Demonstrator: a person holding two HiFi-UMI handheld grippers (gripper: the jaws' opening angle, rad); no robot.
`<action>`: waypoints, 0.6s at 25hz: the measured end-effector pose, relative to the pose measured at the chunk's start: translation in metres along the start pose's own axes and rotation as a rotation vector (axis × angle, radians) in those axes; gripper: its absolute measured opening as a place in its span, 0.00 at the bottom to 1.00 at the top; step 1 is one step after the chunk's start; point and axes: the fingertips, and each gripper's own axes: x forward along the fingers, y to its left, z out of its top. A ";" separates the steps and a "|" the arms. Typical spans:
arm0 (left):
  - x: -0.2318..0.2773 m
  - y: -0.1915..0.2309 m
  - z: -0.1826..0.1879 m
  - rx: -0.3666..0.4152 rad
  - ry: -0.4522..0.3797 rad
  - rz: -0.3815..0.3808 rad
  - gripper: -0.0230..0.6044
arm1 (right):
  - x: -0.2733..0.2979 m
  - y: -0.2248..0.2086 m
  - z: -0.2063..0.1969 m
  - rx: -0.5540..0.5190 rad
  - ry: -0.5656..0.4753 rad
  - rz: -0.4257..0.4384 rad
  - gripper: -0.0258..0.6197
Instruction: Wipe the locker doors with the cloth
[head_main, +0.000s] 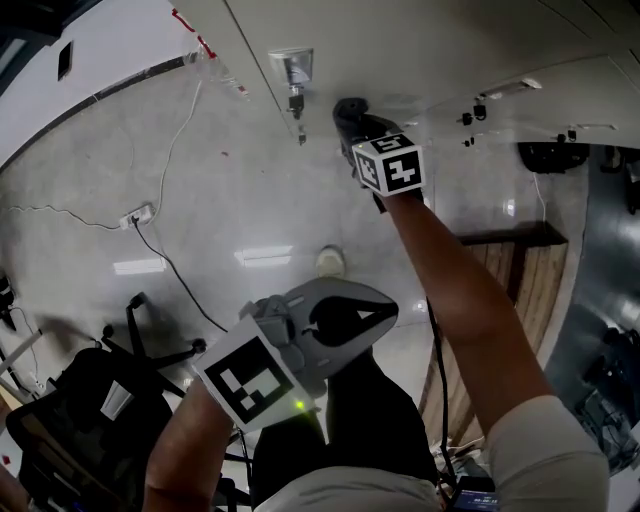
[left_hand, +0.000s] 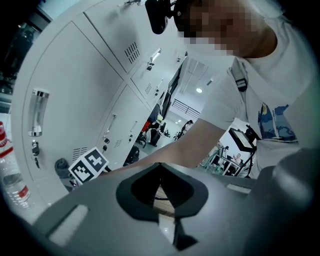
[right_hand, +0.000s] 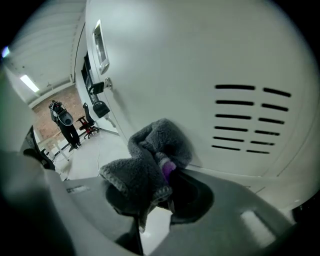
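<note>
A grey fluffy cloth (right_hand: 150, 155) is bunched between the jaws of my right gripper (right_hand: 161, 172), which is shut on it. The cloth presses against a white locker door (right_hand: 210, 60) just left of its vent slots (right_hand: 250, 120). In the head view the right arm reaches forward, and the right gripper (head_main: 358, 125) holds the cloth (head_main: 347, 108) on the locker door (head_main: 430, 45). My left gripper (head_main: 385, 312) hangs lower, away from the lockers, shut with nothing in it. The left gripper view has its jaws (left_hand: 160, 167) closed, with the lockers (left_hand: 75, 80) to the left.
A metal handle (head_main: 292, 70) sits on the locker left of the cloth. A power strip with cables (head_main: 138, 215) lies on the floor, and a black chair (head_main: 90, 410) stands at bottom left. A wooden panel (head_main: 520, 290) is on the right. A water bottle (left_hand: 10, 175) stands by the lockers.
</note>
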 end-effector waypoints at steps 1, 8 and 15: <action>-0.002 0.001 0.000 -0.001 -0.003 0.004 0.04 | 0.004 0.007 0.002 -0.006 0.002 0.013 0.20; -0.017 0.006 -0.001 -0.015 -0.022 0.027 0.04 | 0.029 0.050 0.011 -0.058 0.022 0.092 0.20; -0.028 0.005 -0.002 -0.018 -0.036 0.042 0.04 | 0.048 0.089 0.021 -0.080 0.023 0.155 0.20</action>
